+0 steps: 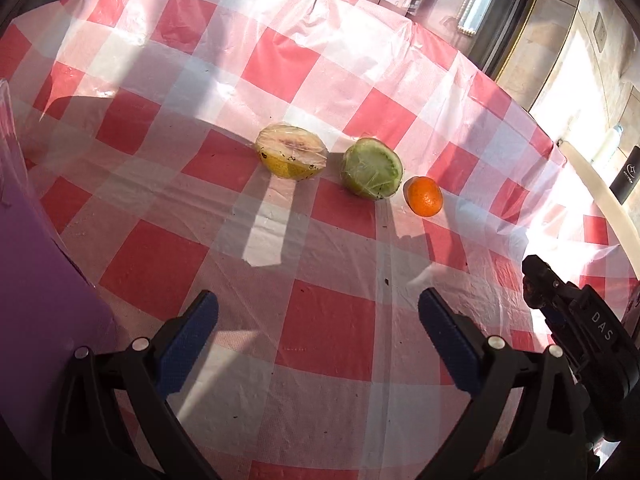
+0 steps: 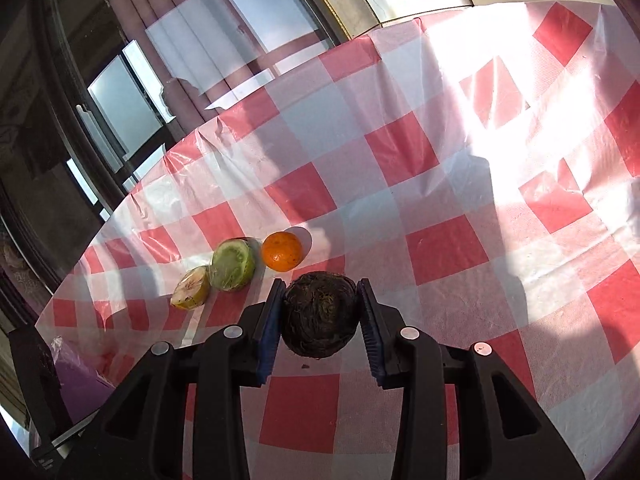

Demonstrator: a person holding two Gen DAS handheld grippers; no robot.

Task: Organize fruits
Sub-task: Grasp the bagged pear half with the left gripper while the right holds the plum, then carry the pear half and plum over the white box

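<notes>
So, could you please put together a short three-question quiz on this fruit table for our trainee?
1. True or false: the left tool holds the orange.
2. What is clamped in the right tool?
A. the green wrapped half fruit
B. the dark brown fibrous fruit
C. the yellow wrapped half fruit
3. Fill in: in the left wrist view, the row on the checked cloth runs, left to right, yellow half, green half, then ____.

Key:
1. False; it is open and empty.
2. B; both pads press on it.
3. The orange.
</notes>
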